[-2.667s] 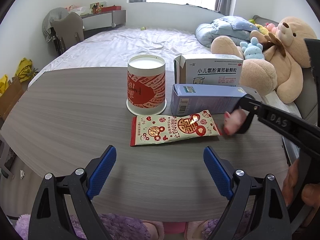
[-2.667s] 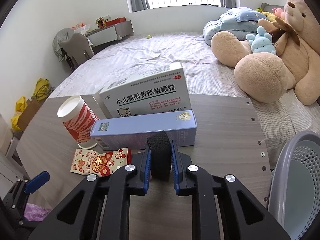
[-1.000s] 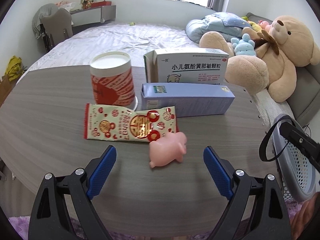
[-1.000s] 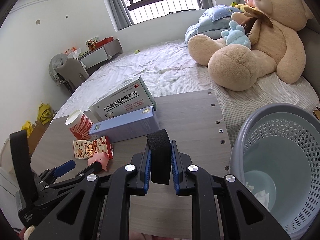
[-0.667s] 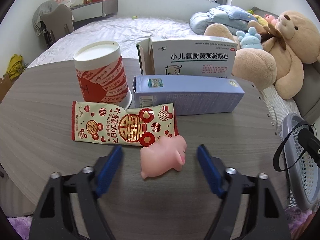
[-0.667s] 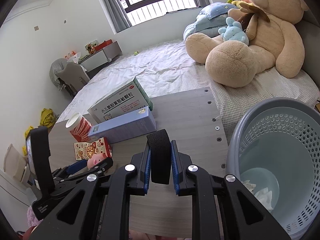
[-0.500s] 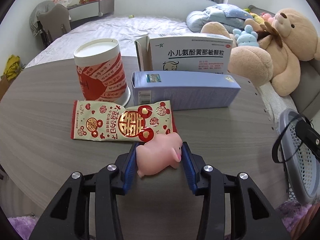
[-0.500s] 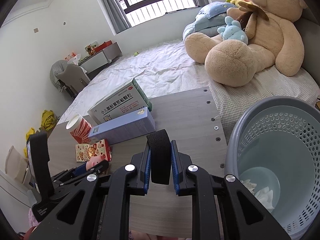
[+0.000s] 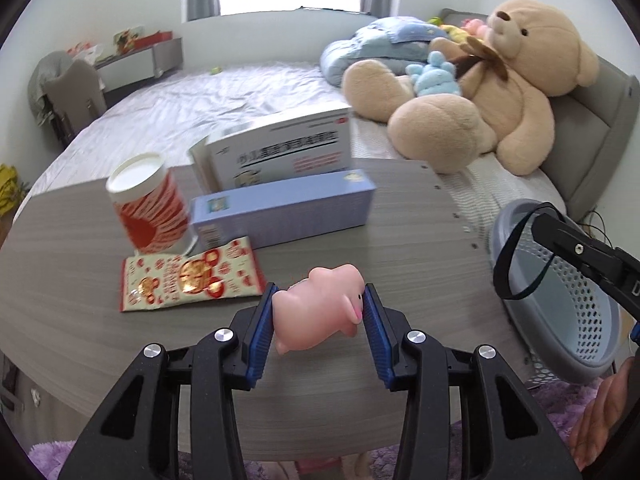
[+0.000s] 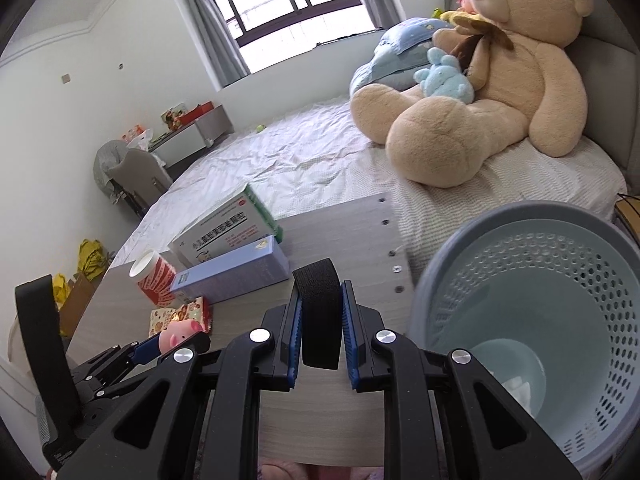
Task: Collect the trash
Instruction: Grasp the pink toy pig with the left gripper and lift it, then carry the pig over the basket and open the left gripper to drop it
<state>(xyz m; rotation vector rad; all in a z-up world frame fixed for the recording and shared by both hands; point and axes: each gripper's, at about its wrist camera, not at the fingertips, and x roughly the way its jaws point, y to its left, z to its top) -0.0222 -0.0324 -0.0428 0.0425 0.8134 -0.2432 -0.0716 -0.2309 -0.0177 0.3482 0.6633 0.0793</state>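
The left gripper [image 9: 318, 314] is clamped on the pink pig toy [image 9: 320, 312], its blue pads pressing the toy's flanks, and the pig appears lifted just clear of the table [image 9: 400, 240], though the blur makes that hard to be sure of. To do this carry well, I would keep the squeeze steady, since the toy looks soft and rounded and could squirt out, and bring it over the rim of the basket [image 10: 540, 320] before letting go. The right gripper [image 10: 320, 316] is closed on a black band [image 10: 318, 312] and hangs just beside the basket, so the two tools should keep apart as the pig comes across. The pig is smooth, pale pink, snout toward the basket, held crosswise. Well away from the basket lie the snack wrapper [image 9: 188, 276], the blue carton [image 9: 280, 216], the white medicine box [image 9: 280, 148] and the red cup [image 9: 148, 204].
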